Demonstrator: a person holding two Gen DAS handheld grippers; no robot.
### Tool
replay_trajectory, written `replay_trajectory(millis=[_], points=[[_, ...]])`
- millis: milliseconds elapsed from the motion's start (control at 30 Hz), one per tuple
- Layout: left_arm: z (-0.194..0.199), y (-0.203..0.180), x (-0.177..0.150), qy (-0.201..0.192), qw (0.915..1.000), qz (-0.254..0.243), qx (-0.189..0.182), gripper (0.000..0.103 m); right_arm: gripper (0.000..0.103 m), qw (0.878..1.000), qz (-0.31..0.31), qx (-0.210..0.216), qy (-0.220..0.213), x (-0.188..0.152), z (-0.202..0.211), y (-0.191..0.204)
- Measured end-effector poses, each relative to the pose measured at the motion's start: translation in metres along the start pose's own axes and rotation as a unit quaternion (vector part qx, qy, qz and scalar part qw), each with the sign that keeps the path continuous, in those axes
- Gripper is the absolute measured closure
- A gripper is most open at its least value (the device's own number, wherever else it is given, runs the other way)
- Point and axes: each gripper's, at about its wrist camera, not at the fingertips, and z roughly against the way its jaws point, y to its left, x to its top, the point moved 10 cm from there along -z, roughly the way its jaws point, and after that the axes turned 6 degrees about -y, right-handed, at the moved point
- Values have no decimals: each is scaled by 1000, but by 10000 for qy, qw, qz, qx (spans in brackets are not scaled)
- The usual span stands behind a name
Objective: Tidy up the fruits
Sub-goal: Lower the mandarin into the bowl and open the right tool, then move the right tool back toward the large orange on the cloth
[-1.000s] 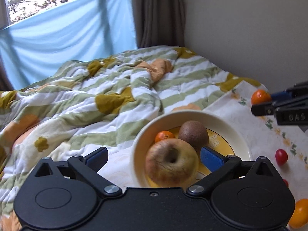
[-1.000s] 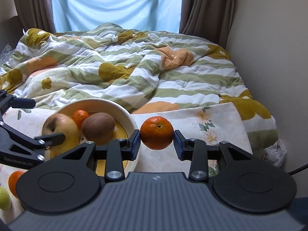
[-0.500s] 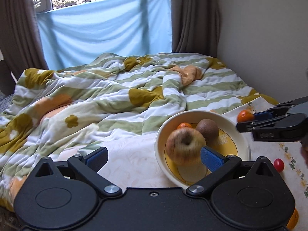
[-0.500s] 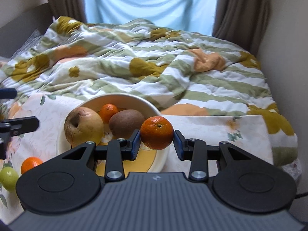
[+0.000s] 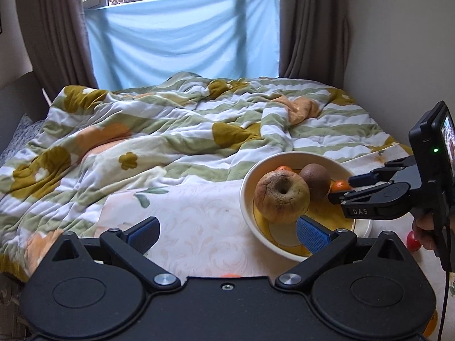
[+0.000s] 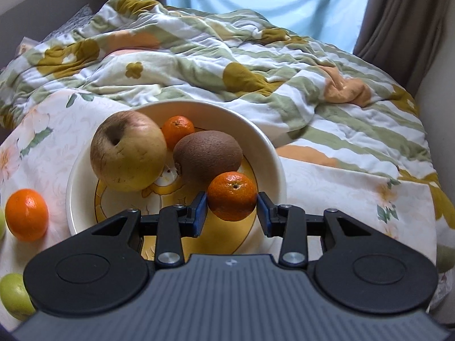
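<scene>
The right tool reaches over the near rim of the cream bowl with a small tangerine between its blue pads. The jaws have just been opening. The left pad is still at the fruit's skin, and a thin gap shows at the right pad, so the grip looks slack and I cannot tell whether the tangerine is still pressed. The tangerine sits low over the yellow bottom of the bowl, just in front of the kiwi.

Inside the bowl lie 3 more fruits: a big, blotchy yellow apple on the left, the brown kiwi beside it, and a 2nd small tangerine behind them against the far wall. The bowl rests on a pale flowered cloth spread over a bed, with a striped green and white duvet bunched behind.

Outside the bowl, on the cloth to its left, sit another orange fruit and a green fruit.

The left tool hangs wide open, holding nothing, above bare cloth to the left of the bowl. In its view a red fruit lies right of the bowl, near the hand carrying the right tool.
</scene>
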Motion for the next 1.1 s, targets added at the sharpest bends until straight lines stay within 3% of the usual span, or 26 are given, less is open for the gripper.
replay_trajectory(millis=[67, 100, 133, 200, 467, 867, 1100], points=[[1, 1, -5, 69, 9999, 32, 88, 0, 42, 9999, 64, 61, -78, 2, 0, 2], [0, 1, -6, 120, 9998, 57, 141, 0, 34, 9998, 92, 98, -110, 3, 1, 4], [1, 2, -8, 154, 9997, 92, 189, 0, 17, 9998, 111, 120, -125, 4, 1, 4], [7, 3, -9, 169, 9994, 201, 235, 0, 0, 9998, 94, 60, -165, 5, 5, 4], [30, 4, -1, 8, 9983, 414, 422, 0, 0, 9994, -2, 129, -319, 11, 34, -1], [65, -1, 6, -184, 9973, 319, 634, 0, 0, 9994, -43, -15, -344, 12, 86, -16], [100, 3, 15, -569, 9951, 475, 651, 0, 0, 9987, -79, -52, -504, 17, 135, -20]])
